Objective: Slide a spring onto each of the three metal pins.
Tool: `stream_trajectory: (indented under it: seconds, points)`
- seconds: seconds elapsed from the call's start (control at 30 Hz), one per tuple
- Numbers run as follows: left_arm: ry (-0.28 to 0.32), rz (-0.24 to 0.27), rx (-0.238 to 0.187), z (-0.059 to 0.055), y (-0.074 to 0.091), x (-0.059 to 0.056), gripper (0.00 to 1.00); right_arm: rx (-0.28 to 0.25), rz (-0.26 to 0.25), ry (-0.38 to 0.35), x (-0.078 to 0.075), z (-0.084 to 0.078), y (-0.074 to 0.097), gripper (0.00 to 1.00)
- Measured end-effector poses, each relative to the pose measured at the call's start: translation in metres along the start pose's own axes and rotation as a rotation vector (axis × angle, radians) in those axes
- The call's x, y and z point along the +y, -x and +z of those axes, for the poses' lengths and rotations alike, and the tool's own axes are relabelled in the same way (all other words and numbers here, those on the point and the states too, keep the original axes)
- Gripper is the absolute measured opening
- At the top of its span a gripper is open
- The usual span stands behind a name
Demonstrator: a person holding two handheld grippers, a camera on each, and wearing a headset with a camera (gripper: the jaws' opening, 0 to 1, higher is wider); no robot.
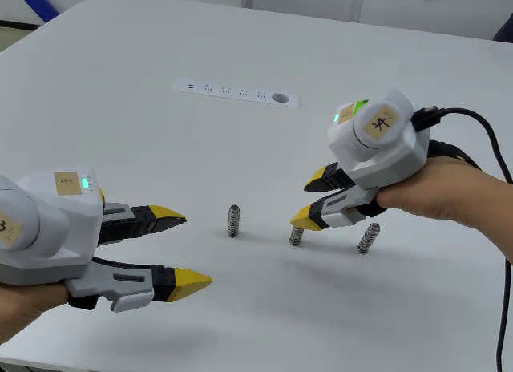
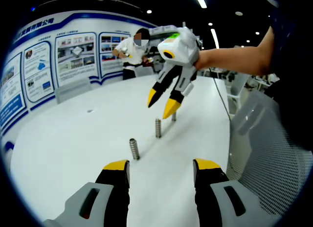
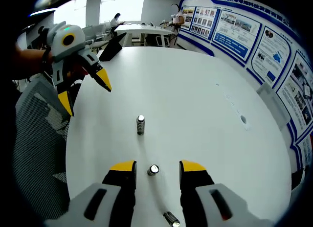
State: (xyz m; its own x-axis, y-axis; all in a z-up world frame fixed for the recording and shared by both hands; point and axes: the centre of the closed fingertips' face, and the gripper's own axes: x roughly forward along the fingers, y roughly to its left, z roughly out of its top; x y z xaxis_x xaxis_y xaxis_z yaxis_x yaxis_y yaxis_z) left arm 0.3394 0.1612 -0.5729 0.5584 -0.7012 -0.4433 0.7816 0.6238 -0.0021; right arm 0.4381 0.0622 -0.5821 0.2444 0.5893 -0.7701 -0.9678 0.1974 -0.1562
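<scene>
Three short metal springs stand upright in a row on the white table: the left spring [image 1: 233, 220], the middle spring [image 1: 296, 236] and the right spring [image 1: 368, 238]. Whether a pin sits inside each I cannot tell. My right gripper [image 1: 300, 203] hovers open just above the middle spring. In the right gripper view that spring's round top [image 3: 153, 169] lies between the open jaws [image 3: 157, 166], untouched. My left gripper [image 1: 195, 251] is open and holds nothing, a short way left of the left spring [image 2: 134, 148]. The left gripper view also catches the right gripper [image 2: 160, 108].
A white power strip [image 1: 236, 92] lies flat further back on the table [image 1: 120, 107]. The right gripper's black cable [image 1: 489, 139] trails off to the right. A mesh chair [image 3: 39, 153] stands at the table's near edge. People stand at desks far behind.
</scene>
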Motion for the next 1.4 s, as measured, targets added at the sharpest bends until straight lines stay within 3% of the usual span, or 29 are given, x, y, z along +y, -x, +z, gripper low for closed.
stream_trajectory:
  seconds: [0.33, 0.57, 0.73, 1.13, 1.4]
  points:
    - [0.006, -0.002, 0.0, 0.001, -0.001, 0.0, 0.54, -0.036, -0.049, -0.044, -0.011, -0.018, 0.017, 0.47]
    - [0.008, -0.006, 0.003, 0.0, -0.002, -0.001, 0.55, -0.092, -0.098, -0.084, -0.019, -0.023, 0.03, 0.56]
    - [0.011, -0.008, 0.005, 0.0, -0.003, -0.002, 0.56, -0.109, -0.102, -0.121, -0.017, -0.035, 0.036, 0.62]
    - [0.02, -0.008, 0.006, -0.002, -0.003, -0.001, 0.58, -0.169, -0.125, -0.204, -0.014, -0.061, 0.049, 0.65]
    - [0.028, -0.008, 0.006, -0.005, -0.003, 0.0, 0.59, -0.216, -0.138, -0.23, -0.002, -0.079, 0.056, 0.66]
